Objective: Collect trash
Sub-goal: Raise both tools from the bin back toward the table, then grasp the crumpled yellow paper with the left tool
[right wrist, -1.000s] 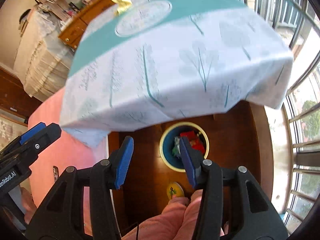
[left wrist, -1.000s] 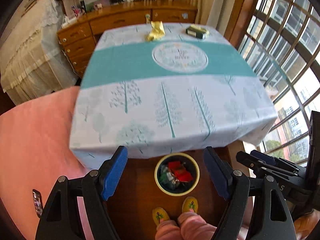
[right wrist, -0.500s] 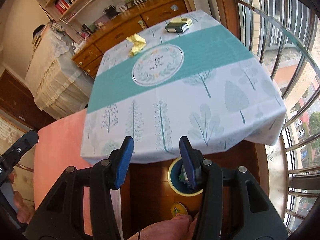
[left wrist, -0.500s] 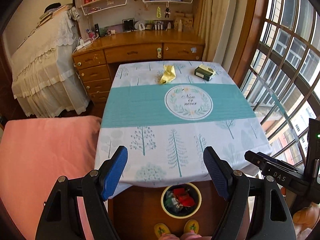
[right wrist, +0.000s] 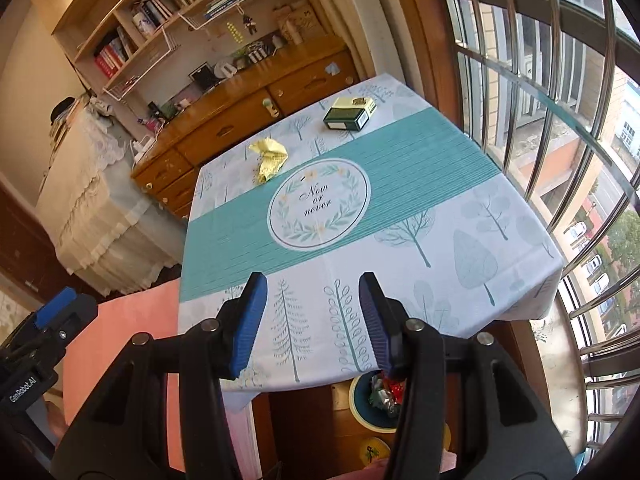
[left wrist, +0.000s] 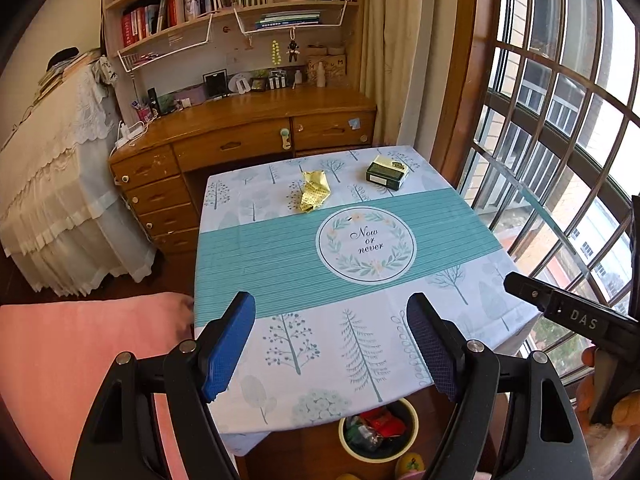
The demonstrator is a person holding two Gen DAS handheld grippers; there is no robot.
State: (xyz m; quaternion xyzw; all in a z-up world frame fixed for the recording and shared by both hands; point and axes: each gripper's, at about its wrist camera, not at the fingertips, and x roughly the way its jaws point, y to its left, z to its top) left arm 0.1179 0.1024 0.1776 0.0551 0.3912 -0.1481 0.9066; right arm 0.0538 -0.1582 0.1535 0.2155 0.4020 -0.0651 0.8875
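A crumpled yellow wrapper [left wrist: 313, 191] [right wrist: 270, 158] lies on the far part of the table. To its right sits a small dark green box [left wrist: 387, 172] [right wrist: 350, 113]. A yellow-rimmed bin [left wrist: 412, 420] [right wrist: 356, 400] holding red and silvery trash stands on the floor under the table's near edge. My left gripper [left wrist: 332, 346] hangs open above the near edge, nothing between its blue pads. The right gripper [right wrist: 312, 318] is open and empty too, over the same edge. Both are far from the wrapper and box.
The table [left wrist: 256, 252] has a teal and white tree-print cloth. A pink cushion [left wrist: 80, 360] lies at its left. Behind stand a wooden desk [left wrist: 248, 128] with drawers and bookshelves. A barred window [left wrist: 560, 140] runs along the right. Yellow slippers [right wrist: 374, 450] show below.
Both grippers have risen and tilted up from looking down at the bin under the table. The whole tabletop, desk and shelves have come into view; the bin has slid to the bottom edge.
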